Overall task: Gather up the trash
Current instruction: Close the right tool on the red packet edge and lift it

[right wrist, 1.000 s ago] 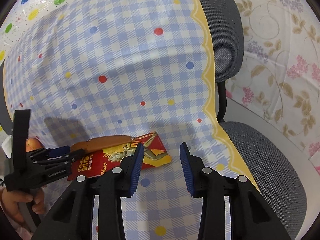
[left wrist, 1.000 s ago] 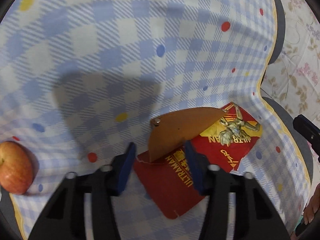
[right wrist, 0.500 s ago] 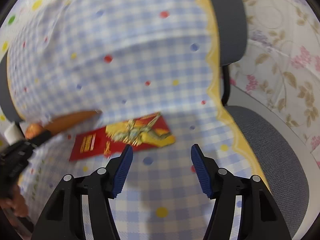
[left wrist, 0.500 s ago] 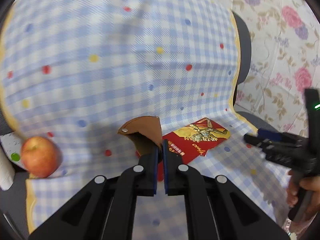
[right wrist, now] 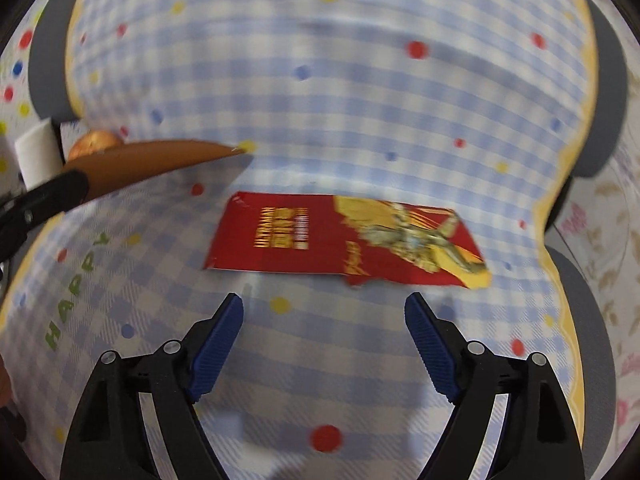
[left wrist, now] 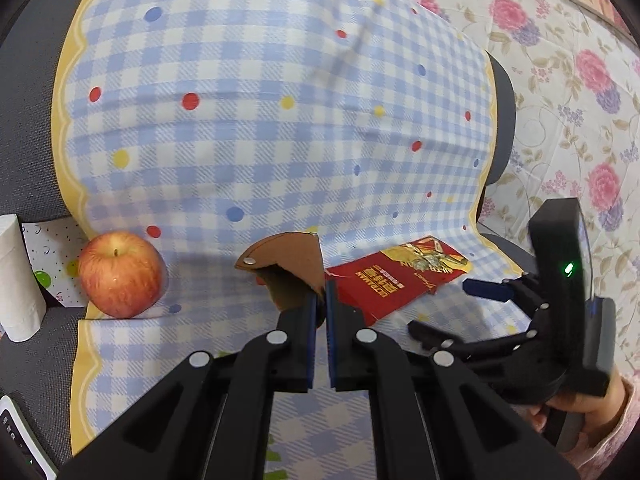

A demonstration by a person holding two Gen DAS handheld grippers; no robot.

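Observation:
My left gripper is shut on a brown cardboard scrap with a metal rivet and holds it above the checked tablecloth. The scrap also shows in the right wrist view, at the left. A red and gold wrapper lies flat on the cloth, just ahead of my right gripper, which is wide open and empty. The wrapper also lies right of the scrap in the left wrist view, where the right gripper reaches in from the right.
A red apple sits at the cloth's left edge. A white paper roll stands further left. Grey chairs flank the table, with a floral covering to the right. A white device is at bottom left.
My left gripper closed on the brown scrap and lifted it off the wrapper. My right gripper opened wider and moved in square behind the red wrapper.

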